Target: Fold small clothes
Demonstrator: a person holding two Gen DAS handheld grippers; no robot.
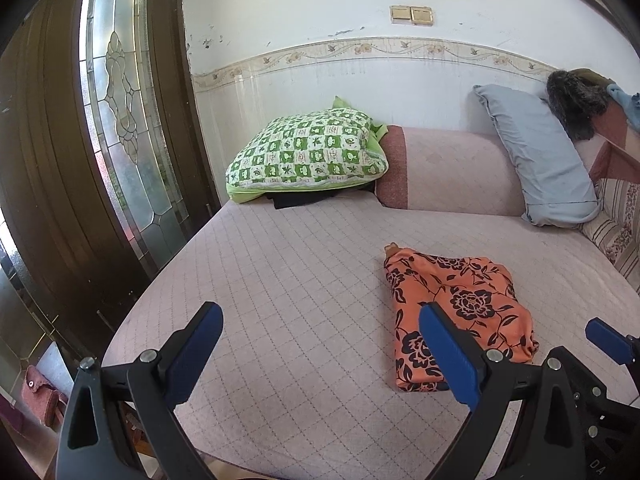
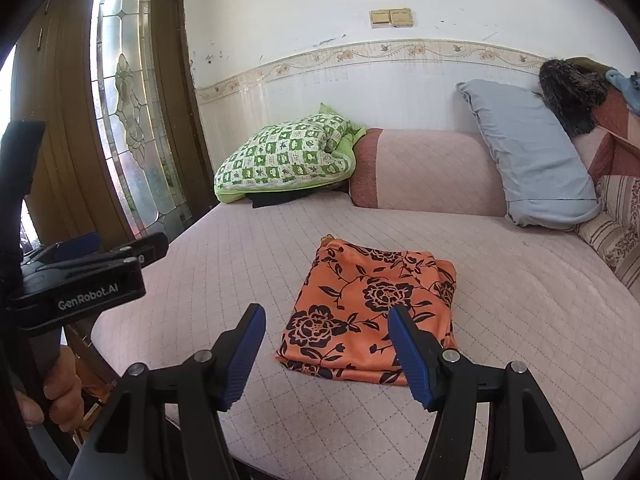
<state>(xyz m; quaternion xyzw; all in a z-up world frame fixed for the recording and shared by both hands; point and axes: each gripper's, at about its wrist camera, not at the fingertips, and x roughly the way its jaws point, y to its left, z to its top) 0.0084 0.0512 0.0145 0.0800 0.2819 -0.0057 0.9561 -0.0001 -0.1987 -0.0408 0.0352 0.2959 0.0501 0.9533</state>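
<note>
A folded orange garment with black flowers (image 1: 452, 312) lies flat on the pink quilted bed (image 1: 288, 280). It also shows in the right wrist view (image 2: 372, 308). My left gripper (image 1: 320, 320) is open and empty, held above the bed to the left of the garment, its right finger over the garment's near edge. My right gripper (image 2: 326, 324) is open and empty, held just short of the garment's near edge. The left gripper also shows at the left of the right wrist view (image 2: 80, 280), held by a hand.
A green checked pillow (image 1: 308, 152) lies at the back on dark cloth. A pink bolster (image 1: 452, 168) and a grey pillow (image 1: 540, 156) lean on the wall. A wooden door with a glass pane (image 1: 120, 120) stands left of the bed.
</note>
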